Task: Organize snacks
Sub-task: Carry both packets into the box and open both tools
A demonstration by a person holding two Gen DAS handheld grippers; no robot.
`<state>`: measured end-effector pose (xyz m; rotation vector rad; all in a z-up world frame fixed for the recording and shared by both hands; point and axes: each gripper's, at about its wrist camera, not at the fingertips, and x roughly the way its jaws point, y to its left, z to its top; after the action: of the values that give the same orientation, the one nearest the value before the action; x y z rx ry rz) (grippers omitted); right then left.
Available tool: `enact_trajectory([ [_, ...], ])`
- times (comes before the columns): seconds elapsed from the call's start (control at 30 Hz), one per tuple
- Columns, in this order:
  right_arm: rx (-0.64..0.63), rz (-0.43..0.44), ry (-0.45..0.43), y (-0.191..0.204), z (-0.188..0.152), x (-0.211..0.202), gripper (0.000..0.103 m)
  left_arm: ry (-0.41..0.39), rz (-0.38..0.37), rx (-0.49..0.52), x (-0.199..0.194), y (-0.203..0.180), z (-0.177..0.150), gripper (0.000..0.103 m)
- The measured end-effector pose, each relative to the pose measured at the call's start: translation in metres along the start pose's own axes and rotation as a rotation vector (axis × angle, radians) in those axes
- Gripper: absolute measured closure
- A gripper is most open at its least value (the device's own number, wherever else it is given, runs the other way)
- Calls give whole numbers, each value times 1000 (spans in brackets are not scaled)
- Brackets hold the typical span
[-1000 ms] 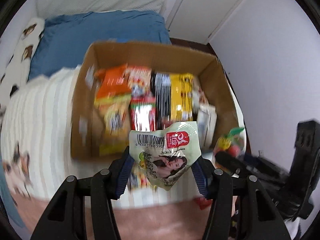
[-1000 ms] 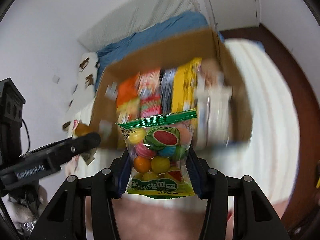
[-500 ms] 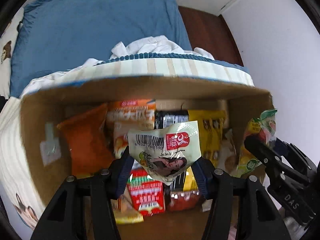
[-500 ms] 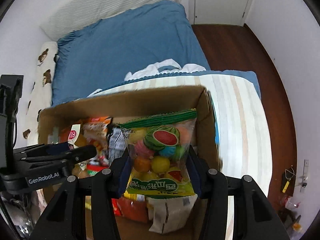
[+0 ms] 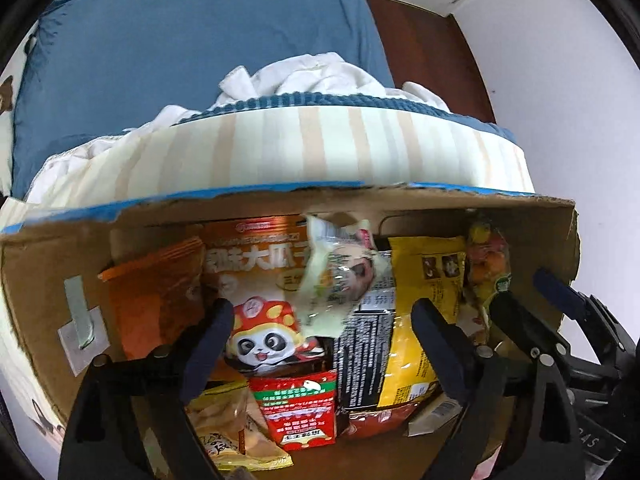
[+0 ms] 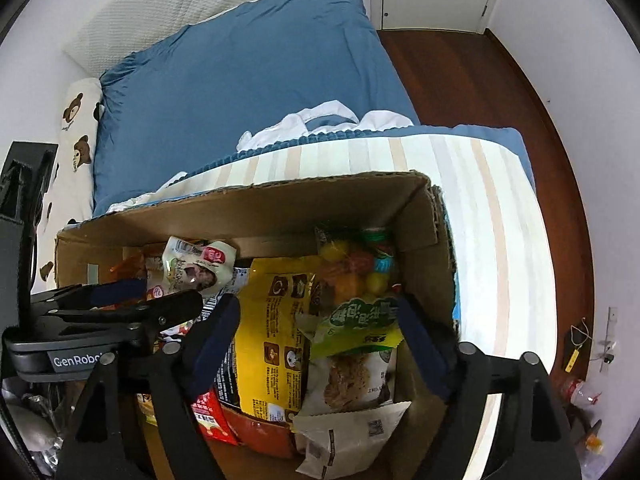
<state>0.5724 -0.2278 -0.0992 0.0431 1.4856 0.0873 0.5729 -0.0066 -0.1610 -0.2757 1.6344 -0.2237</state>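
Left gripper (image 5: 320, 320) jaws opening above pale packet (image 5: 340, 280) in cardboard box (image 5: 280, 206).

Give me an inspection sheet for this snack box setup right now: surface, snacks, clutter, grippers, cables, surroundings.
Surface: striped blanket over a blue bed.
Job's things: cardboard box holding packets; pale green pouch and fruit candy bag lying on top.
Clutter: white cloth behind the box.
Grippers: left gripper and right gripper opening, pads off the packets.
Cables: nothing seen.
Surroundings: wooden floor, white walls.
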Motion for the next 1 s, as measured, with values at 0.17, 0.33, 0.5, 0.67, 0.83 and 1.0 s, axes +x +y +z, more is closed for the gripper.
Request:
enact_trajectory([
  [0.17,-14,-9,-11,6,-6,-8,8,-21,7,-8,-7,4,-9,9],
  [0.33,-13,-10,-22,9,-18,-20,6,-64,39,-1,-20,4,-25,9],
  [0.5,-26,-1,-40,12,-36,-32,4,-132,81,4,-35,5,-47,9],
  [0.67,-56,-24,-74,16,-56,-41,3,-217,114,13,-53,5,-76,9],
  [0.83,-71,-31,-136,19,-81,-56,3,-319,141,24,-73,4,-111,9],
  [1.0,-71,-49,-227,19,-111,-76,3,-434,183,39,-89,-1,-148,9],
])
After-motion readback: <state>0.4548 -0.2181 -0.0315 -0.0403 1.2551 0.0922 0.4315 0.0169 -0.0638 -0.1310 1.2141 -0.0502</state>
